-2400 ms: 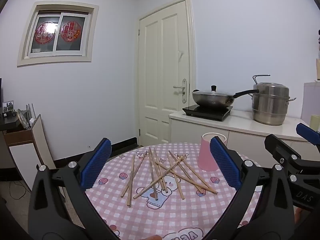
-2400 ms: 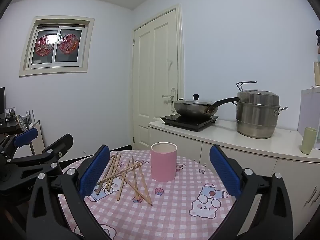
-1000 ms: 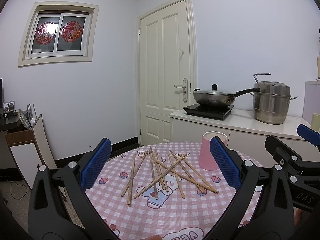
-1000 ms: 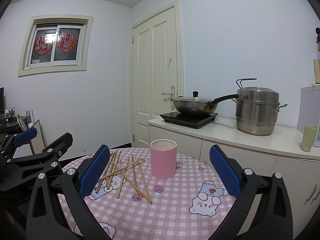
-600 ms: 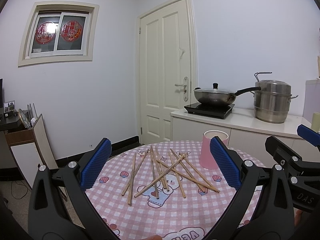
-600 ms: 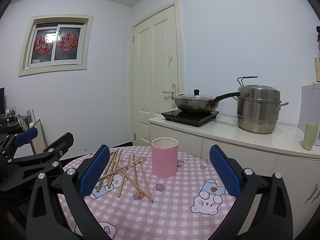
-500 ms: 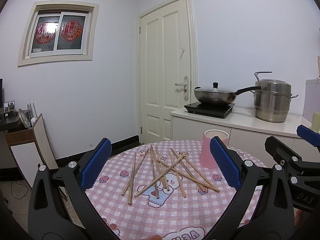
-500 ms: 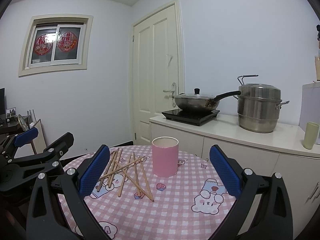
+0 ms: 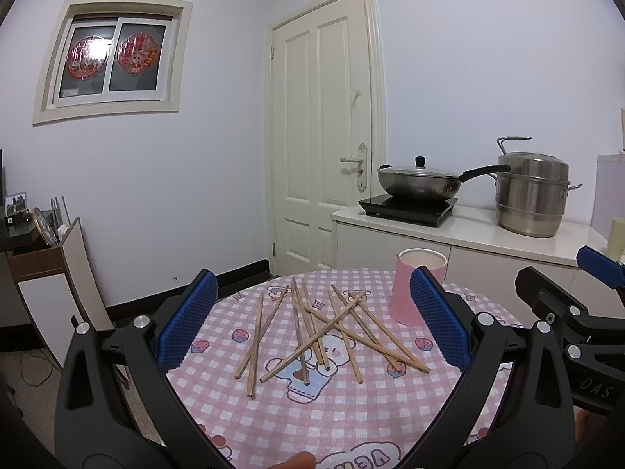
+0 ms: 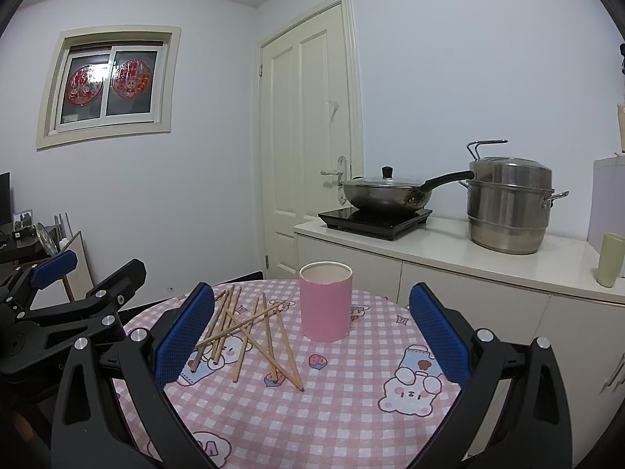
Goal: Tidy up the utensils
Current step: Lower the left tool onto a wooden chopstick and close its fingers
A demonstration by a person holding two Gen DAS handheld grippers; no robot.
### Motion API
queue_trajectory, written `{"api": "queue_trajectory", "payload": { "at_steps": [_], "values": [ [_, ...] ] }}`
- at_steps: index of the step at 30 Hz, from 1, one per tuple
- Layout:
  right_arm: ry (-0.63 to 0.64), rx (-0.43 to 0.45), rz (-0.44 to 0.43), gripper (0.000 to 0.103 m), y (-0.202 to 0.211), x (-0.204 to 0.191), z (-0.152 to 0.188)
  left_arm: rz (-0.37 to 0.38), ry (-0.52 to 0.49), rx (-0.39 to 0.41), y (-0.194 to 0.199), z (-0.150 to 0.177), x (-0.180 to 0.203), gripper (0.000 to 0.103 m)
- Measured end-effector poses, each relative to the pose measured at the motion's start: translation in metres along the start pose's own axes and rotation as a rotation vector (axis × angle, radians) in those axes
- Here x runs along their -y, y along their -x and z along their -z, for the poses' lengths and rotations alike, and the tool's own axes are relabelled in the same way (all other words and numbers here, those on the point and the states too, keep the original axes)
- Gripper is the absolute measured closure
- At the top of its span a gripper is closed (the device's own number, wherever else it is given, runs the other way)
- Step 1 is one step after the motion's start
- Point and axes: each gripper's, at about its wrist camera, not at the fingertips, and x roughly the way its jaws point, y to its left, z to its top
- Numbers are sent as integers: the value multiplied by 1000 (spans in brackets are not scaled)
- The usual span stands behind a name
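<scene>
Several wooden chopsticks (image 9: 320,332) (image 10: 250,328) lie crossed in a loose pile on a round table with a pink checked cloth (image 9: 312,418) (image 10: 343,402). An empty pink cylindrical cup (image 9: 414,289) (image 10: 325,301) stands upright to the right of the pile. My left gripper (image 9: 312,324) hovers open above the near side of the table, facing the pile. My right gripper (image 10: 312,332) is open too, facing the cup and holding nothing. Each gripper shows at the edge of the other's view.
Behind the table runs a white counter (image 10: 488,250) with a lidded wok (image 10: 384,193) on a black cooktop, a steel steamer pot (image 10: 508,203) and a pale green cup (image 10: 609,260). A cream door (image 9: 324,133) stands behind. A low cabinet (image 9: 50,281) is at the left.
Both views have tilted down slightly, so the table and chopsticks sit a little higher in frame. Nothing on the table has moved and both grippers have stayed open.
</scene>
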Motion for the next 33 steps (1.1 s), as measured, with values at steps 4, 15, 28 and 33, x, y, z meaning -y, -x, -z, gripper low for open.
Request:
{"api": "queue_trajectory", "payload": {
  "at_steps": [4,15,28,33],
  "values": [
    [-7,-19,-17,7,-8,0,1,-24,-6,-9,-5,1,0,6],
    [14,-183,-76,7,-66,-5,11,56,-56,-210,-75,14,-23,6],
    [70,-373,-108,7,-132,4,37,236,-141,-537,-175,29,-32,19],
    [88,-406,-123,15,-149,8,39,292,-160,-655,-223,32,-8,34]
  ]
}}
